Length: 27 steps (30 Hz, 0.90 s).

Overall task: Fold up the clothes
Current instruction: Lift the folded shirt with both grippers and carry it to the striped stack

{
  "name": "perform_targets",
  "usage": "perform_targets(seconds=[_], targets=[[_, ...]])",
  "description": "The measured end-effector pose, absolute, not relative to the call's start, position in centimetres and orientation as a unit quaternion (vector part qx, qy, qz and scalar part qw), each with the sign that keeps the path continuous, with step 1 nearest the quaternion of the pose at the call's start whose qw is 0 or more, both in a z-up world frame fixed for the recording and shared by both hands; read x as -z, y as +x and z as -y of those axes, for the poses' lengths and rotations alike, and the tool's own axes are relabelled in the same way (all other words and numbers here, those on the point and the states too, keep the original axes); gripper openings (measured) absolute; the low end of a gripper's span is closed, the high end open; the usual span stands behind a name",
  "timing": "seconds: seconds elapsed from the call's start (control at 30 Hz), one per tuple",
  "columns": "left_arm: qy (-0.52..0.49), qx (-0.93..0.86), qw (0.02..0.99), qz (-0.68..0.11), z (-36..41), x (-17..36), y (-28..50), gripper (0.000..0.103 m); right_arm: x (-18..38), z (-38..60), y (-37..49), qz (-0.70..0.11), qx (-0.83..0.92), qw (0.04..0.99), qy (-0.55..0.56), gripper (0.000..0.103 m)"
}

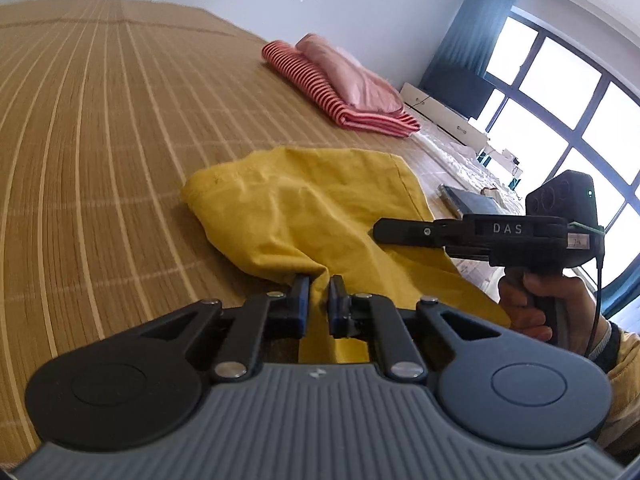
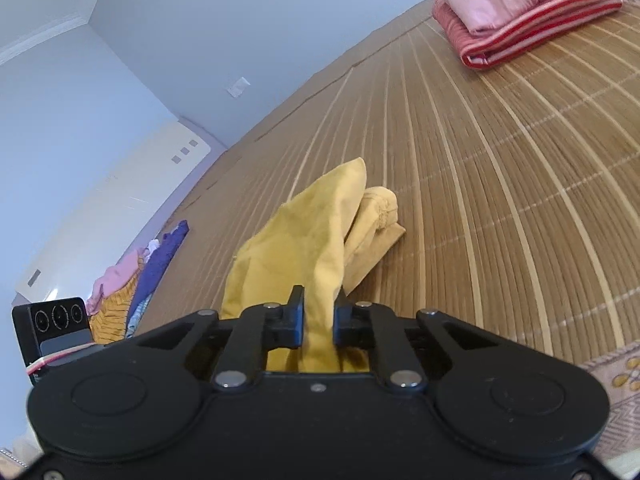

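A yellow garment (image 1: 304, 208) lies crumpled on a bamboo mat (image 1: 100, 160). My left gripper (image 1: 319, 294) is shut on a bunched edge of the yellow garment near the mat's front. My right gripper (image 2: 319, 308) is shut on another part of the yellow garment (image 2: 312, 240), which hangs from it toward the mat (image 2: 500, 200). In the left wrist view the right gripper's body (image 1: 500, 232) shows side-on, held by a hand over the garment's right side.
A folded stack, a pink garment on a red-striped one (image 1: 340, 84), lies at the mat's far side; it also shows in the right wrist view (image 2: 524, 4). A pile of unfolded clothes (image 2: 136, 280) sits at the mat's left edge. A window (image 1: 560, 100) is to the right.
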State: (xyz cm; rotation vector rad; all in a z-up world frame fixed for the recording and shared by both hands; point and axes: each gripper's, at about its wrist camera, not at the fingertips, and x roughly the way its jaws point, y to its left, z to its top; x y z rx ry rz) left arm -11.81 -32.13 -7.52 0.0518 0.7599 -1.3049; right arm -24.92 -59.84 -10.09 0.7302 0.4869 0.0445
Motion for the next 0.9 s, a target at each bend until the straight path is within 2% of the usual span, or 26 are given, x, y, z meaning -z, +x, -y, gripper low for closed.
perform_targets(seconds=[0.33, 0.9], targets=[[0.039, 0.628, 0.726, -0.278, 37.6, 1.3, -12.0, 0.012, 5.1, 62.5, -25.4, -0.181, -0.017, 0.924, 0.337, 0.013], [0.013, 0.653, 0.729, -0.203, 56.3, -7.5, -6.7, 0.012, -7.4, 74.9, -19.0, -0.146, 0.025, 0.964, 0.22, 0.014]])
